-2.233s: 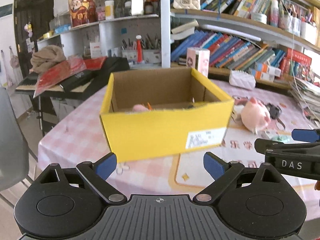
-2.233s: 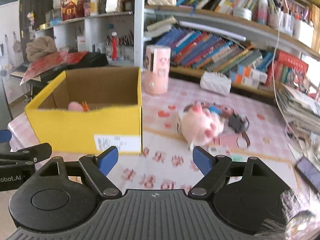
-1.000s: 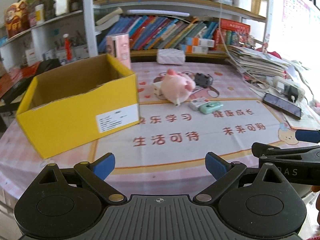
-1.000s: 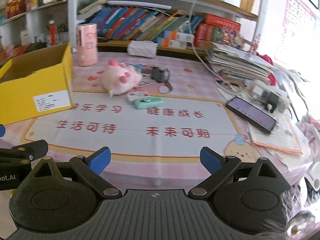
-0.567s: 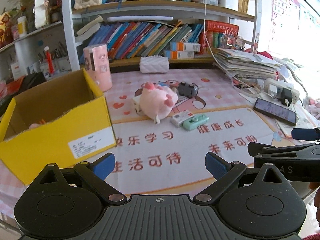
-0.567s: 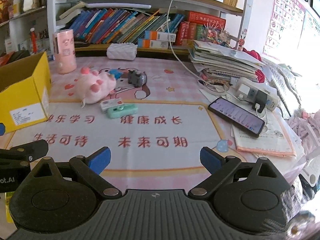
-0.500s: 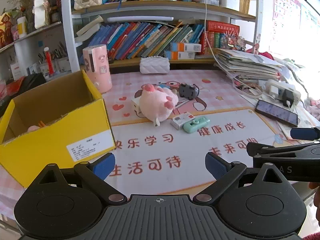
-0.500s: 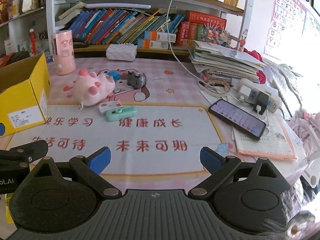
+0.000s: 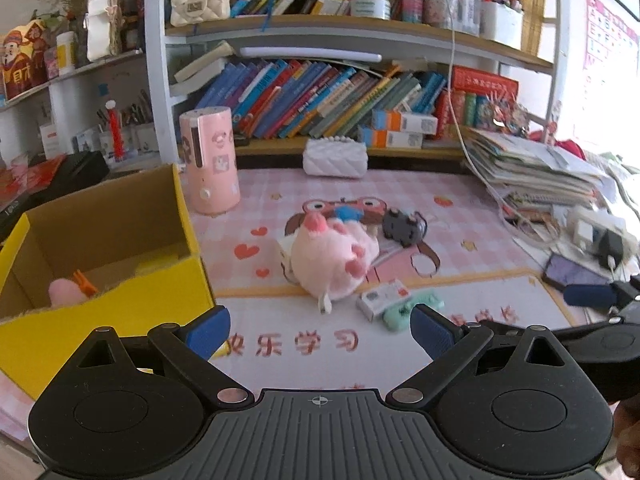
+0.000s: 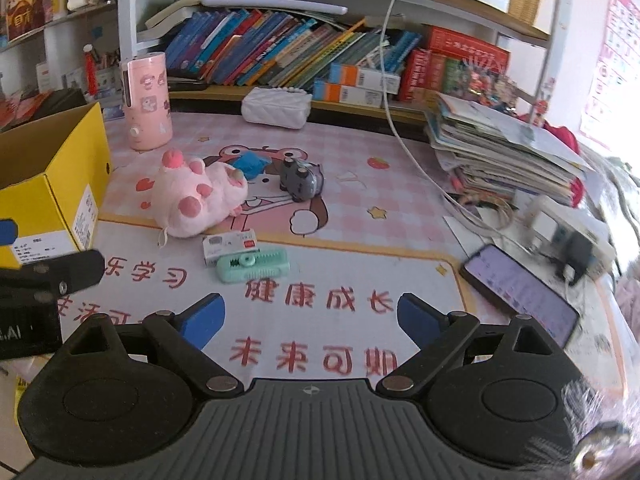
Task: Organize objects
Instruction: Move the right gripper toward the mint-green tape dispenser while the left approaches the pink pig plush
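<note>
A pink plush toy lies on the pink play mat, also in the right wrist view. In front of it lie a small white box and a mint green item. A grey toy and a blue piece lie behind it. A yellow cardboard box at the left holds a pink item. My left gripper is open and empty, short of the plush. My right gripper is open and empty, short of the mint item.
A pink cylinder and a white quilted pouch stand at the back. A phone, a power strip and a paper stack fill the right side. Bookshelves run behind the table.
Both grippers have swung right from the yellow box and moved closer to the plush and small items. Both stay open and empty.
</note>
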{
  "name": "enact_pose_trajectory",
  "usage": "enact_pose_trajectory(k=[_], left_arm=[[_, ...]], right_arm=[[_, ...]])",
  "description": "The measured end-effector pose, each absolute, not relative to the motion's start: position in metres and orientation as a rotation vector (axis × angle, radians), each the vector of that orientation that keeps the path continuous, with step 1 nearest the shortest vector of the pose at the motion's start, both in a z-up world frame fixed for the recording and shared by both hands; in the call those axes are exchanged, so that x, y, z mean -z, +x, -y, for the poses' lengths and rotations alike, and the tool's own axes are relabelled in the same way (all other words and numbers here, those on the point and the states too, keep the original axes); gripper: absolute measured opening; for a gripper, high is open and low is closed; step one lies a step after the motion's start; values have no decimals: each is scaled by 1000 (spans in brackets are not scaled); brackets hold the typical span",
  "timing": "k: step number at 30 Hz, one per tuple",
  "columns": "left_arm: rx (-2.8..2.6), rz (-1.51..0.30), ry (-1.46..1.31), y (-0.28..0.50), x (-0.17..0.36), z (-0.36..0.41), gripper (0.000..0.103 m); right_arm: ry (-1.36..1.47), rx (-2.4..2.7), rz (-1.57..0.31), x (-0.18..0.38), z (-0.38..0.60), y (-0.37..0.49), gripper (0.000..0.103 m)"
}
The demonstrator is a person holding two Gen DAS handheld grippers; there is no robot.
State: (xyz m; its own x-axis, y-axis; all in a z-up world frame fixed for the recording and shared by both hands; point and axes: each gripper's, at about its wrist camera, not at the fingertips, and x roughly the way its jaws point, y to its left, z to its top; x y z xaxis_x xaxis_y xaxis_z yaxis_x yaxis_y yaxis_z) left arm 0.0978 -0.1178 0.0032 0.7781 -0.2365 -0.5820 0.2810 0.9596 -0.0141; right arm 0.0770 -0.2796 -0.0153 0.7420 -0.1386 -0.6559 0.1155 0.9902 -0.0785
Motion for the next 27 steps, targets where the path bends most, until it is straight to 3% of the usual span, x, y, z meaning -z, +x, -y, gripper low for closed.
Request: enact_pose_trajectory(k=[21,27], left_arm=[[100,-583,41,122,-11,135,98],[76,-585,56,124,-10,137,98]], right_arm=[[-108,-95,-855,67,289,167,96],[-116,-127,-895,81,284,181,92]])
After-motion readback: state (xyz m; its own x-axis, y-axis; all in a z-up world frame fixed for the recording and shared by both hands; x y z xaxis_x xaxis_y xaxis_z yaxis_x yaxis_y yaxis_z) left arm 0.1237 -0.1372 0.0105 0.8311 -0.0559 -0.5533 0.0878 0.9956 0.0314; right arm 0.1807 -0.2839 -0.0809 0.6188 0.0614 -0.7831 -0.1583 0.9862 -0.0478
